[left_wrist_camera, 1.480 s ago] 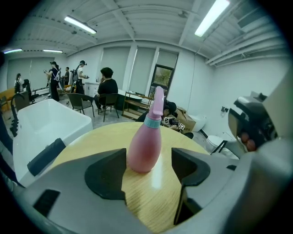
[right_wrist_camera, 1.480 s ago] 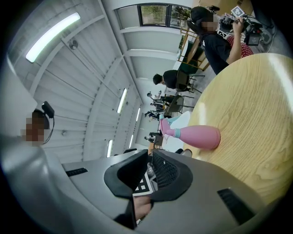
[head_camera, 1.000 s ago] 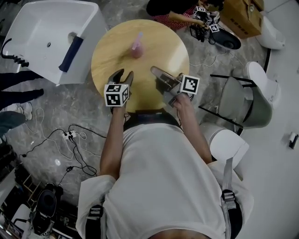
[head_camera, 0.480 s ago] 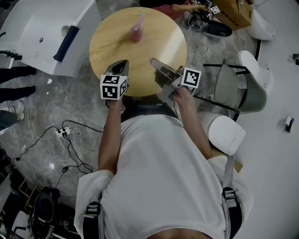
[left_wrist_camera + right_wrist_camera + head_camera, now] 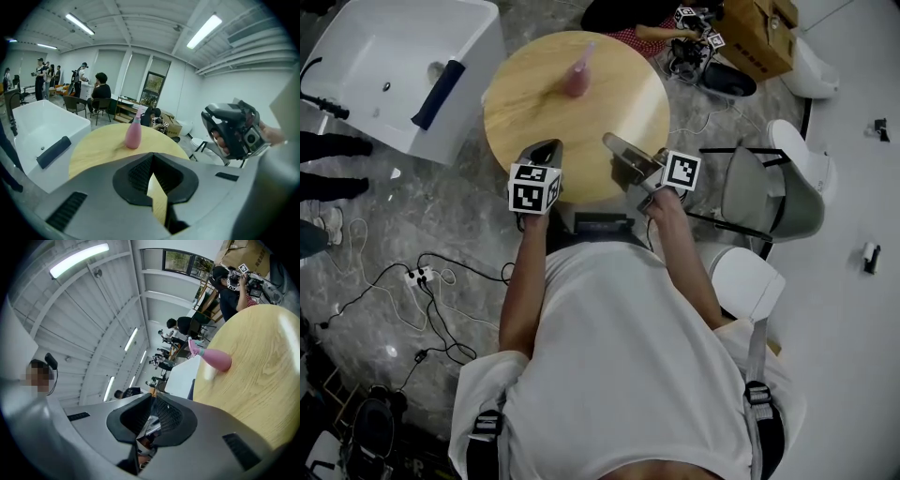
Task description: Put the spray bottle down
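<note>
The pink bottle (image 5: 576,79) stands upright on the table's (image 5: 525,108) far side (any label too small to read), well apart from the left gripper (image 5: 546,150) and right gripper (image 5: 612,143), both closed, empty.

Spray bottle (image 5: 575,80) is pink — table (image 5: 525,103) tan (wood-grained).

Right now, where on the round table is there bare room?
The round table is bare across its middle and both sides, between the pink spray bottle at the far edge and the near edge. That near edge is crowded: the left gripper and right gripper hang over it.
</note>
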### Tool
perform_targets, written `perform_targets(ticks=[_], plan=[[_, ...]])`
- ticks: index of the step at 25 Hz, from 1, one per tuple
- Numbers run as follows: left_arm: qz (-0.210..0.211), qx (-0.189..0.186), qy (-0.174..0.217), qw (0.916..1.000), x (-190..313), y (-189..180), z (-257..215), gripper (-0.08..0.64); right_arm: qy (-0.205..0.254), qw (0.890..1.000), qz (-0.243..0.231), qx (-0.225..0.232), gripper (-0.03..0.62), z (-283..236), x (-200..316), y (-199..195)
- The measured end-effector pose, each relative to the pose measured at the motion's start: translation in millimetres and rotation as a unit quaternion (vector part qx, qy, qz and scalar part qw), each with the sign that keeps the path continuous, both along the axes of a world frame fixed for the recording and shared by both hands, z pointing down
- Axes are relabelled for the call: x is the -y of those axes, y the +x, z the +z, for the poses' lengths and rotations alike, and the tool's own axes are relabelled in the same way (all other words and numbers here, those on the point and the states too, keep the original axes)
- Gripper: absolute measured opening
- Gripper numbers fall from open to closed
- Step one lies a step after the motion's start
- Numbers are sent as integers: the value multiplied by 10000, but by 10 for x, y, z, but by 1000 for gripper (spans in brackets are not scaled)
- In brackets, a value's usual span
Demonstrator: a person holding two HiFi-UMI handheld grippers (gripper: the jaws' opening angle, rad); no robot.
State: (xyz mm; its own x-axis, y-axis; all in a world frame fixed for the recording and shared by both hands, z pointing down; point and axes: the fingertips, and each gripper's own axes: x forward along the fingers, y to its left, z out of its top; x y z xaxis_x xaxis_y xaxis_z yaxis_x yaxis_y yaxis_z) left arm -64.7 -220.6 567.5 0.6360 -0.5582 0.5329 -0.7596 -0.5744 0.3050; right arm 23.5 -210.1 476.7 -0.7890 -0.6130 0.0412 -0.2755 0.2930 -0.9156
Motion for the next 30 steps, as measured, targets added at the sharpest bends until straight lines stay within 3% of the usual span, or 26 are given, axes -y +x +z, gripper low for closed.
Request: perform_targets(ticks=[7,12,20,30], plan=[[-71,53,89,9999,-51,78,-141,5,102,9997,-224,21,35,-77,-156,-25],[-64,175,60,9998,-295,289,-157,5,106,9997,-206,71,35,-60,-378,220],[-103,368,-156,9991,-1036,650,-69,5,171,9989,-299,317,35,-39,-959,618],[-463,626,-65,9969,-1732,770,-112,5,336,9960,-574,592,35,-58,-1566,828]])
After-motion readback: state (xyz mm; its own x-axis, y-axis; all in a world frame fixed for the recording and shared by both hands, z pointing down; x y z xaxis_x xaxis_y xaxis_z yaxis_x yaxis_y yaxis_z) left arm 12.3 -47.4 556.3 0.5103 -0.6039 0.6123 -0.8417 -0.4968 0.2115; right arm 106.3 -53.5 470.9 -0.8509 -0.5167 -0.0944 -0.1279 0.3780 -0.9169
